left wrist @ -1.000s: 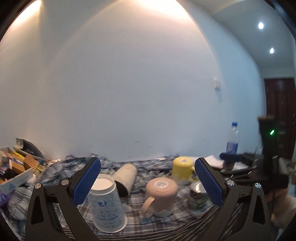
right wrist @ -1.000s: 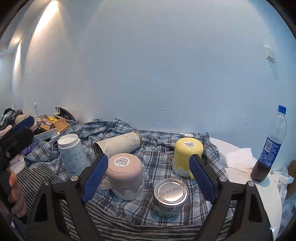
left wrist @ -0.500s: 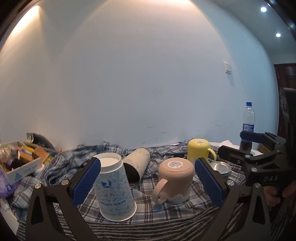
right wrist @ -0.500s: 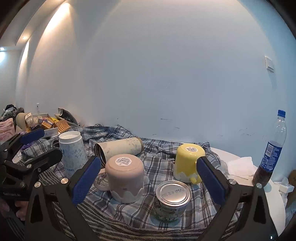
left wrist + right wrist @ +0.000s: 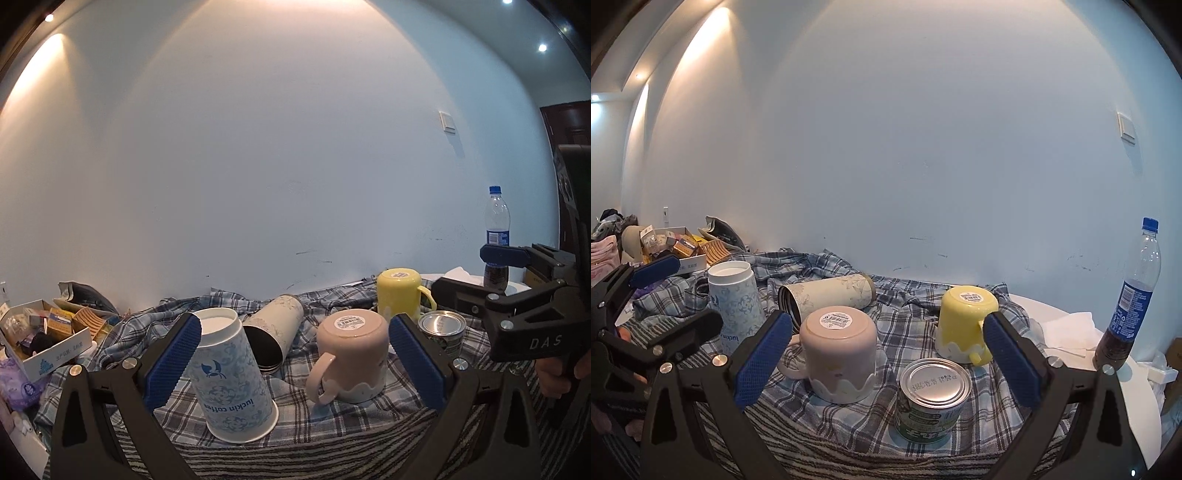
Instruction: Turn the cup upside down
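Note:
A pink mug [image 5: 351, 360] [image 5: 839, 356] stands upside down on the plaid cloth [image 5: 291, 406]. A yellow mug [image 5: 400, 297] [image 5: 967, 323] stands upside down behind it. A blue-patterned paper cup [image 5: 231, 373] [image 5: 735, 299] stands upside down at the left. A cream tumbler [image 5: 275, 330] [image 5: 827, 295] lies on its side. My left gripper [image 5: 293, 363] is open and empty, held back from the paper cup and pink mug. My right gripper [image 5: 886, 363] is open and empty, in front of the pink mug and a tin can [image 5: 932, 398].
The tin can also shows in the left wrist view [image 5: 441, 330]. A cola bottle [image 5: 1130, 299] stands on the white table [image 5: 1137, 384] at the right, beside crumpled tissue [image 5: 1067, 328]. A box of small items [image 5: 40, 336] sits at the left. A wall is close behind.
Both grippers have drawn back and risen a little, so the cups sit lower and smaller between the fingers. The cups have not moved. Both grippers stay open.

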